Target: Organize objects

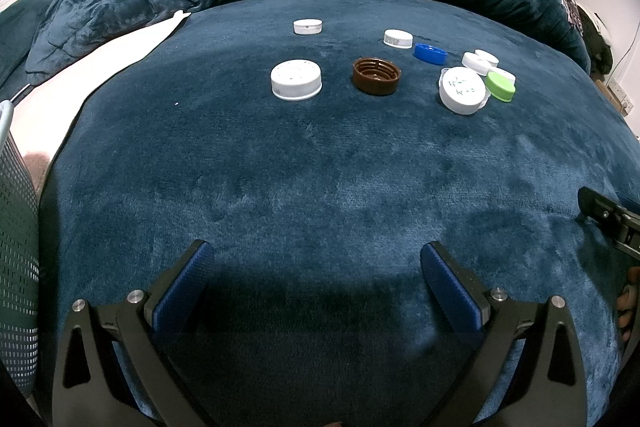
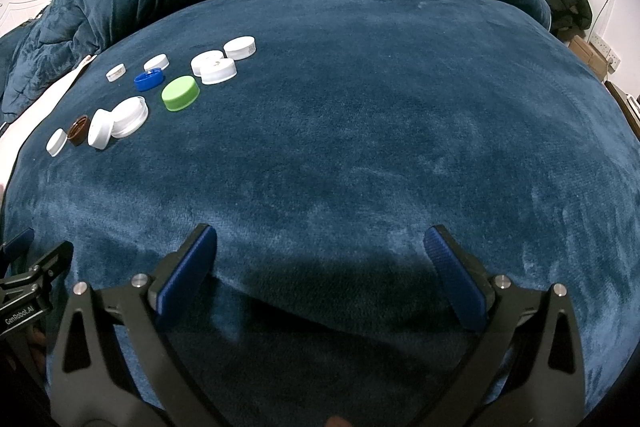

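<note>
Bottle caps (image 1: pixel 296 80) lie scattered at my twelve o'clock on the bed (image 1: pixel 320 167); both tools, left (image 1: pixel 316 259) and right (image 2: pixel 320 247), gape empty, so I'd take the nearest first.

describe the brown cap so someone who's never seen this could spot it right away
On the dark teal blanket lies a scatter of bottle caps, most of them white. The brown cap lies beside the large white cap. It is the only brown one, lying open side up with its inner ridges showing.
</note>
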`<action>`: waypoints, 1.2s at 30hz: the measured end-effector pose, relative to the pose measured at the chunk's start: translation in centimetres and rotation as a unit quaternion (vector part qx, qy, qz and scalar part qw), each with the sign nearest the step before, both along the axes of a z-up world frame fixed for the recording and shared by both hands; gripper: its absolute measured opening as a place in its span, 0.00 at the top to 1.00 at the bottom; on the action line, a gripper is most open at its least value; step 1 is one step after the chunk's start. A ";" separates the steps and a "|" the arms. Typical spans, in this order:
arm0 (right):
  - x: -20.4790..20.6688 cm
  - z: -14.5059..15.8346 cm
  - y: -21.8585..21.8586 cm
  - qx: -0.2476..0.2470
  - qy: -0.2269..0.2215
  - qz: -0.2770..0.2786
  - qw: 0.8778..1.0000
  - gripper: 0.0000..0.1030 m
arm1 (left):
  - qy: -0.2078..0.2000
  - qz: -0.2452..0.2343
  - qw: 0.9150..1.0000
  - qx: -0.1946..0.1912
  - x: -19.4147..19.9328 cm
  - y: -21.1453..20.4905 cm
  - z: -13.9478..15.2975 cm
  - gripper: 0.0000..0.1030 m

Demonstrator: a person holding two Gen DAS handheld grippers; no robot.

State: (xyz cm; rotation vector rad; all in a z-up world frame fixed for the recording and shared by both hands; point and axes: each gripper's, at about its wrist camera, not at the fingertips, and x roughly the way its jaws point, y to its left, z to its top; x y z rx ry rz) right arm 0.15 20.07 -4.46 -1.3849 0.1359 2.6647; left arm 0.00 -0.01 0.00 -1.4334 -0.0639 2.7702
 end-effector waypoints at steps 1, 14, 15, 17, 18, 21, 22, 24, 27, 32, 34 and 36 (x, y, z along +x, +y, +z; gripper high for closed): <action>0.0 0.0 0.0 0.000 0.000 0.000 1.000 0.00 | 0.000 0.000 1.000 0.000 0.0 0.0 0.0 0.00; 0.1 -0.1 0.2 0.010 0.001 0.000 1.000 0.00 | 0.005 0.000 1.000 -0.016 0.3 0.7 0.3 0.00; 0.0 -0.1 0.2 0.010 0.000 0.000 1.000 0.00 | 0.005 0.000 1.000 -0.021 0.2 0.7 0.4 0.00; 0.2 -0.2 0.0 0.010 -0.001 -0.001 1.000 0.00 | 0.001 0.001 1.000 -0.017 0.2 0.5 0.4 0.00; 0.2 -0.2 0.0 0.010 -0.001 -0.001 1.000 0.00 | 0.000 0.001 1.000 -0.016 0.2 0.4 0.4 0.00; 0.2 -0.3 0.0 0.008 -0.002 -0.001 1.000 0.00 | -0.003 0.001 1.000 -0.011 0.1 0.4 0.3 0.00; 0.2 -0.2 0.0 0.009 -0.002 -0.001 1.000 0.00 | -0.006 0.001 1.000 -0.006 0.0 0.3 0.2 0.00; 0.1 -0.2 -0.1 0.010 -0.005 -0.002 1.000 0.00 | -0.012 0.001 1.000 -0.002 -0.3 0.1 0.2 0.00; -0.2 -0.2 0.0 0.010 -0.016 -0.003 1.000 0.00 | -0.029 0.001 1.000 -0.001 -0.7 0.1 0.3 0.00; -1.4 0.8 0.2 -0.005 -0.072 -0.002 0.997 0.00 | -0.077 -0.018 0.997 0.001 -1.5 0.1 1.0 0.00; -1.3 1.9 0.0 -0.025 -0.061 0.001 0.998 0.00 | -0.076 -0.027 0.997 0.011 -1.2 -0.3 1.8 0.01; -1.3 3.3 -0.9 -0.047 -0.041 0.014 0.998 0.00 | -0.057 -0.022 0.998 0.015 -1.0 -1.0 2.8 0.01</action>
